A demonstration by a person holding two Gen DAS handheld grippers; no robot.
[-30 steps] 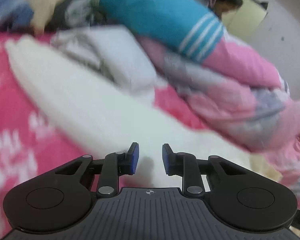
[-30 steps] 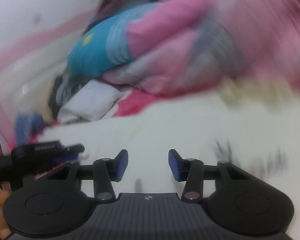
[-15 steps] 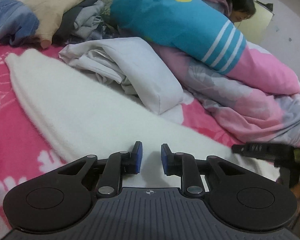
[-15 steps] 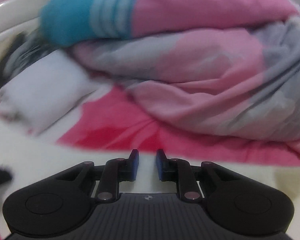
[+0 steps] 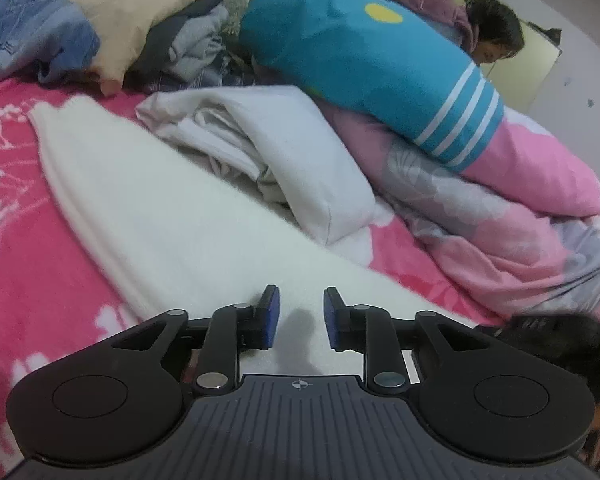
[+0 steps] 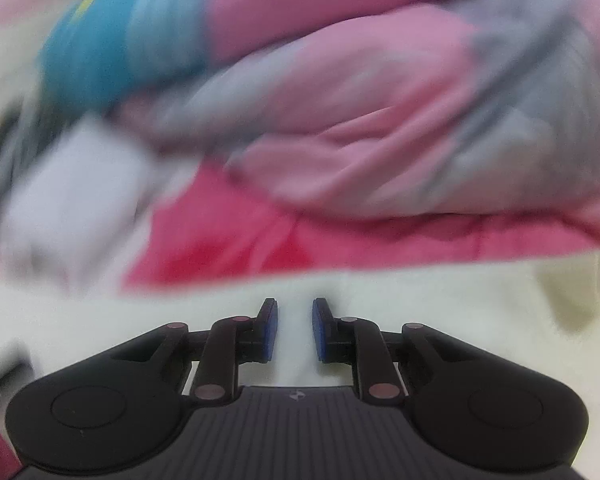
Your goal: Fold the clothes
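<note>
A long white fleecy garment (image 5: 172, 216) lies flat across the pink flowered bedspread (image 5: 16, 240). My left gripper (image 5: 299, 316) rests on its near edge. Its jaws are narrow and opening slightly, with a fold of the white cloth between the blue pads. My right gripper (image 6: 295, 330) sits on the same garment (image 6: 420, 304) further right, jaws narrow, white cloth filling the gap between its pads. In the left wrist view the right gripper (image 5: 548, 332) shows as a dark blur at the right edge. The right wrist view is blurred.
A folded white sheet (image 5: 284, 152) lies just behind the garment. A rolled pink and grey quilt (image 5: 500, 216) and a teal striped blanket (image 5: 360, 60) bound the right side, with a person's head (image 5: 494, 34) beyond. Jeans (image 5: 32, 36) and other clothes are piled at the back left.
My right gripper swung right and dipped to the garment's near edge, and its jaws narrowed onto the cloth. The left gripper stayed in place, and its view sharpened.
</note>
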